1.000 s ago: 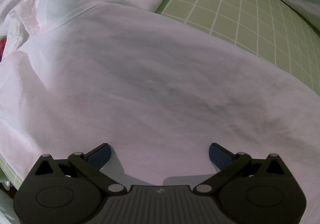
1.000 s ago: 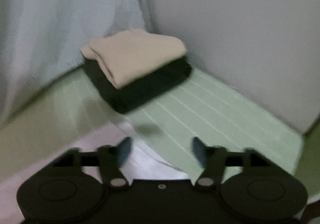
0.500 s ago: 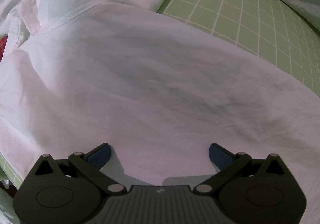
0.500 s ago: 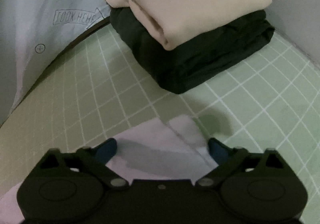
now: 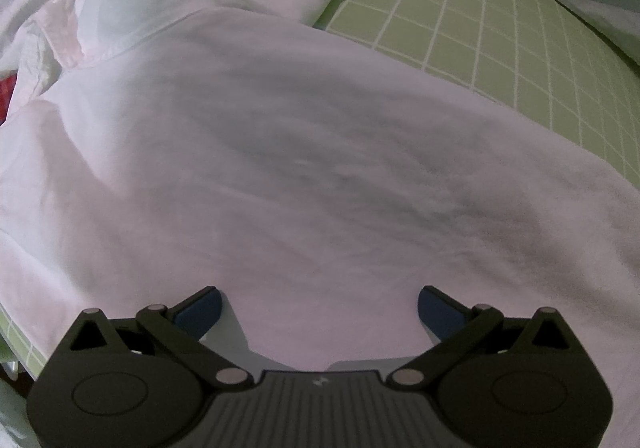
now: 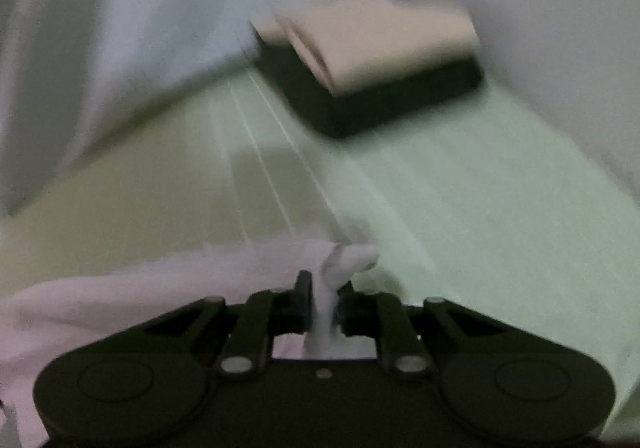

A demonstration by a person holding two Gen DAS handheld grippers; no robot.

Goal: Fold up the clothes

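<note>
A white shirt point(image 5: 304, 152) lies spread over a green grid mat point(image 5: 480, 20), its collar at the upper left. My left gripper point(image 5: 319, 306) is open, its blue-padded fingers wide apart just above the shirt's near part. In the right wrist view, which is blurred, my right gripper point(image 6: 325, 298) is shut on a pinched corner of the white shirt point(image 6: 160, 288), and the cloth stands up between the fingers and trails off to the left.
A folded beige garment point(image 6: 372, 40) sits on a folded black one point(image 6: 384, 100) at the far end of the green mat point(image 6: 460, 208), against a pale wall. Pale cloth hangs at the back left. A red item point(image 5: 6, 96) shows at the far left.
My right gripper has closed on the shirt's corner and lifted it; half a second ago it was open over that corner. The left gripper has not moved.
</note>
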